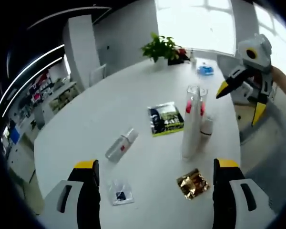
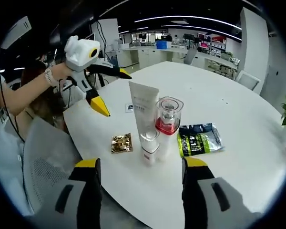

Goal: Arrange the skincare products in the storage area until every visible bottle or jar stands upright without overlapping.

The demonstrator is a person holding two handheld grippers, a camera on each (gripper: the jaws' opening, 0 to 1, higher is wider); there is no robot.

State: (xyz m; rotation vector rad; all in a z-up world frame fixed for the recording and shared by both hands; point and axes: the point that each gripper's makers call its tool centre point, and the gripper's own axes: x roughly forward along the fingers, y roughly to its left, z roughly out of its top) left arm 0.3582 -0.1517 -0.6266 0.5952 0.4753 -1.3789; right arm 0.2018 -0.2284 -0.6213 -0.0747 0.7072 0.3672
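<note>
Skincare: small clear bottle with white cap lies flat on round white worktop, ten o'clock of upright white tube; both jaws open, empty; careless reach could topple clear red-banded jar.

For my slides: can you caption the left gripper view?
Open left gripper faces a white table: one bottle lies flat, tube and jars stand clustered, right gripper open beyond.

Both grippers have white bodies and black fingers tipped yellow; the person's wrist wears a band.
</note>
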